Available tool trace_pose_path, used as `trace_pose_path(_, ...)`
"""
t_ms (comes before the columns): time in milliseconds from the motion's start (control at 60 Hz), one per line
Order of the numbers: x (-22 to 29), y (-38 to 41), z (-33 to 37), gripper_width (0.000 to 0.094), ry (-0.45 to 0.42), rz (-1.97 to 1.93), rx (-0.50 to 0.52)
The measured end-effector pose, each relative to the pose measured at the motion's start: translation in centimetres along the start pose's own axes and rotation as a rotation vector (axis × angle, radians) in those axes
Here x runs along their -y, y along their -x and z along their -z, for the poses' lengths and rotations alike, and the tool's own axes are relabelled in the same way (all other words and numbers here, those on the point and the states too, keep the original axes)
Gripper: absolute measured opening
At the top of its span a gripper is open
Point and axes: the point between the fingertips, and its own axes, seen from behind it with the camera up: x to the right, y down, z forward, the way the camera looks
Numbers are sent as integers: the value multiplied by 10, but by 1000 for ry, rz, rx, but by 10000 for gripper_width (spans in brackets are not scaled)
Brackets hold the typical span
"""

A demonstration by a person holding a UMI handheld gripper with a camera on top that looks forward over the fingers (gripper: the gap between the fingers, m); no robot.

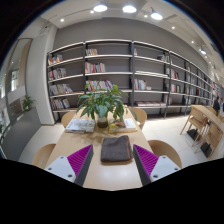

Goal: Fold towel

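Observation:
A grey towel (116,149) lies folded into a small rectangle on the light wooden table (110,174). My gripper (112,162) is open, and its two fingers with purple pads (80,160) stand wide apart at either side of the towel's near end. The towel rests on the table between and just ahead of the fingers, with a gap at each side. Nothing is held.
A potted green plant (103,103) stands on the table beyond the towel, with papers or books (82,125) beside it. Wooden chairs (166,152) ring the table. Long bookshelves (120,75) line the back wall. Another table with chairs (205,125) stands at the right.

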Motion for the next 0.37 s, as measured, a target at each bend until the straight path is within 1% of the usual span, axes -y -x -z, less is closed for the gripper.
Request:
trace_pose_path(183,-9,12,36,798,12,47,13)
trace_pose_path(367,-8,23,56,799,-5,56,32)
